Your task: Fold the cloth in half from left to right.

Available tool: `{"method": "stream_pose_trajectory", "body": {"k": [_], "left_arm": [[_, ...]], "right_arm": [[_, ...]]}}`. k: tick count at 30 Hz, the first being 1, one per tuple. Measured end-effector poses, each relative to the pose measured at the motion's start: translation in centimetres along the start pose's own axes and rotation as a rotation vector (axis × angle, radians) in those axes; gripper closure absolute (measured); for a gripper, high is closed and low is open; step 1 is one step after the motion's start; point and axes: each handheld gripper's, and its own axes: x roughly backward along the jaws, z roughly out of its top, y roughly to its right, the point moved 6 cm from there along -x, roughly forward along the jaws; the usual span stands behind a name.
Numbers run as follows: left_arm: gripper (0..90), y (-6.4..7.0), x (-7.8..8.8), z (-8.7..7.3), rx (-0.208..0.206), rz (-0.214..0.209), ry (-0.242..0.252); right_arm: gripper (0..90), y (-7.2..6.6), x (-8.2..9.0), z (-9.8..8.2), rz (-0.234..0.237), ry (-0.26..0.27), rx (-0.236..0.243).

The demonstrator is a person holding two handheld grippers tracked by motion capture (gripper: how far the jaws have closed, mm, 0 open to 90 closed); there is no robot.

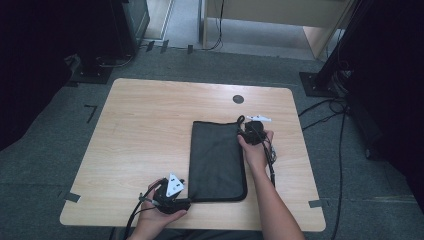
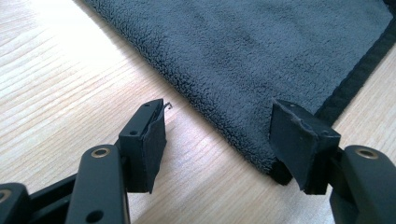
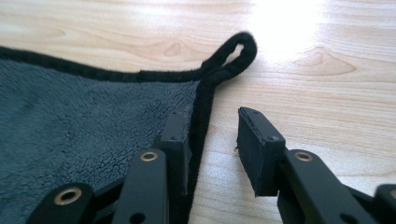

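Folded grey towel (image 1: 217, 160) lies flat on the tabletop (image 1: 145, 130), right of centre. Your left gripper (image 2: 217, 140) sits at its near left corner, fingers (image 2: 152, 140) wide apart, holding nothing; the folded edge lies between them. Your right gripper (image 3: 212, 144) is at the far right corner by the hanging loop (image 3: 236, 56), fingers part open astride the black hem, not pinching. Risk: close now and you may catch just 1 layer, so the fold would slip open on lifting.
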Motion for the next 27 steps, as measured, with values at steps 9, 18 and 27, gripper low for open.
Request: {"method": "stream_pose_trajectory", "body": {"k": [9, 18, 27], "left_arm": [[38.2, 0.1, 0.0, 0.0, -0.001, -0.011, 0.003], [43.1, 0.3, 0.2, -0.1, -0.022, -0.005, -0.003], [43.3, -0.3, 0.9, -0.6, -0.011, -0.030, -0.012]], "right_arm": [[55.5, -0.7, 0.6, -1.3, 0.068, -0.007, 0.055], [49.9, -0.4, 1.2, -1.8, 0.091, 0.000, 0.051], [46.1, 0.3, 1.7, -1.5, 0.076, 0.019, 0.043]]}}
